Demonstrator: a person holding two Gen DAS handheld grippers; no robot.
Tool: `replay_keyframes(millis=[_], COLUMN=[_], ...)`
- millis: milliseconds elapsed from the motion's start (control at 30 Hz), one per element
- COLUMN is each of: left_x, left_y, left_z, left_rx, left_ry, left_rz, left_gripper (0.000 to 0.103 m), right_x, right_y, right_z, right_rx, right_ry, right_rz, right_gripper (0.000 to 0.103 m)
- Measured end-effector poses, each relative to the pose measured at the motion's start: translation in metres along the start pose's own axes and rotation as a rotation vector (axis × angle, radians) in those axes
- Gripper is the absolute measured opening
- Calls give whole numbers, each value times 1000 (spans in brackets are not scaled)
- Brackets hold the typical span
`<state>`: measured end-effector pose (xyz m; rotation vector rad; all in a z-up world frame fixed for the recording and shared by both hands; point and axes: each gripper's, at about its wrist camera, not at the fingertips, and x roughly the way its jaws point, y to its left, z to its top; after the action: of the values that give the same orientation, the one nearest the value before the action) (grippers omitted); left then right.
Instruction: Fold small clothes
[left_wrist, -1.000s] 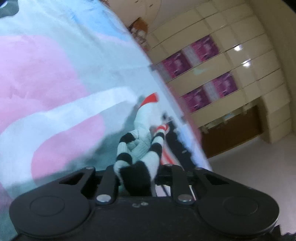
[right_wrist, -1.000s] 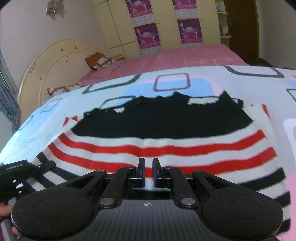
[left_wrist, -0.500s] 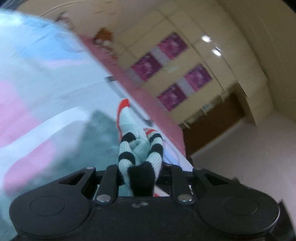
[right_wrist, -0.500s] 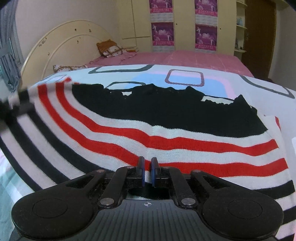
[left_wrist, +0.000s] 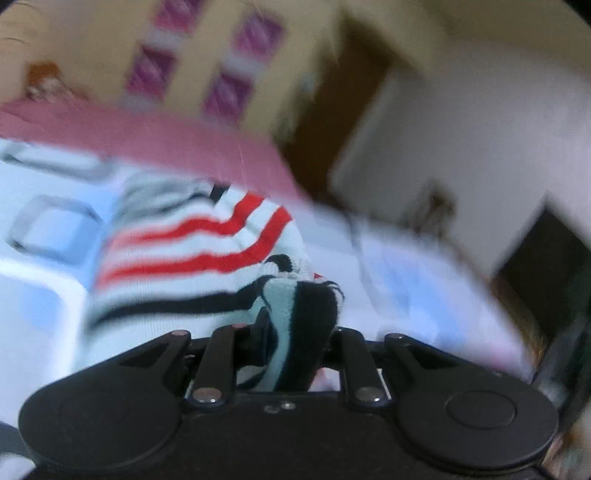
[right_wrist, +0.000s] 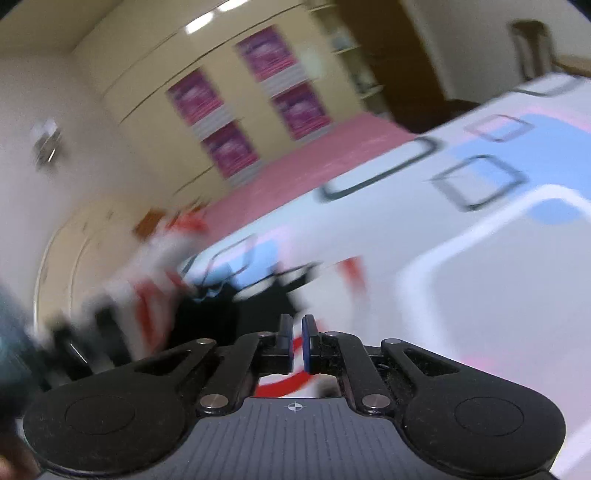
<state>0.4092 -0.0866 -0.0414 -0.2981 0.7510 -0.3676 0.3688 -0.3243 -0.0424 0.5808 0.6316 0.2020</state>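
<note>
1. On the bed: bedspread (right_wrist: 480, 280), white ground with pale blue, pink and grey panels and dark outlined squares. It serves as the folding surface. A plain pink cover (right_wrist: 295, 173) lies beyond it toward the headboard.

2. Striped knit garment (left_wrist: 192, 258), white with red and black bands and a solid black section. In the left view it rises off the bedspread toward the camera. One end is bunched into a thick wad, probably gathered so that a single pinch can carry the layers over for a fold.

3. Left gripper (left_wrist: 291, 332): clamped on that bunched striped end, the knit wad filling the gap between the fingers. The grip sits at the cloth's edge, which suits dragging or lifting it.

4. Right gripper (right_wrist: 296, 341): fingers drawn nearly together with a narrow slit between the blue pads (right_wrist: 308, 343). A red stripe shows just below them, but whether cloth is pinched cannot be told. The garment lies ahead and to the left here, heavily blurred.

5. Background: cream wardrobe (right_wrist: 155, 122) with purple posters (right_wrist: 192, 98); curved headboard (right_wrist: 62, 258); dark wooden door (left_wrist: 332, 110).

6. Condition: both views motion-smeared; fold judged under way, not finished.
</note>
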Motion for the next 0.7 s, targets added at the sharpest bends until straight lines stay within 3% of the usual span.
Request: replay_keyframes(millis=[33, 67, 100, 167, 267, 333, 467, 567, 700], left_x=[27, 48, 59, 42, -2, -23, -15, 2, 14], left_y=[-12, -22, -34, -48, -36, -14, 52, 91, 116], left_z=[-9, -21, -34, -38, -28, -14, 12, 22, 19], left_rx=[40, 74, 130, 180, 111, 99, 21, -51, -117], left_ry=[101, 189, 219, 186, 106, 36, -11, 11, 36], left_rz=[10, 15, 25, 20, -52, 9, 136, 112, 34], left_gripper=[31, 47, 57, 61, 60, 59, 49, 43, 45], right_x=[-4, -7, -13, -27, -34, -30, -1, 32, 82], right_y=[-15, -29, -42, -55, -65, -65, -40, -22, -19], right_z=[7, 12, 15, 18, 20, 20, 17, 22, 26], right_rx=[33, 77, 116, 124, 140, 160, 129, 79, 100], right_ry=[10, 25, 13, -19, 8, 40, 110, 156, 251], right_rz=[5, -15, -39, 11, 51, 99, 143, 132, 117], right_gripper=[16, 67, 87, 86, 63, 57, 57, 57, 57])
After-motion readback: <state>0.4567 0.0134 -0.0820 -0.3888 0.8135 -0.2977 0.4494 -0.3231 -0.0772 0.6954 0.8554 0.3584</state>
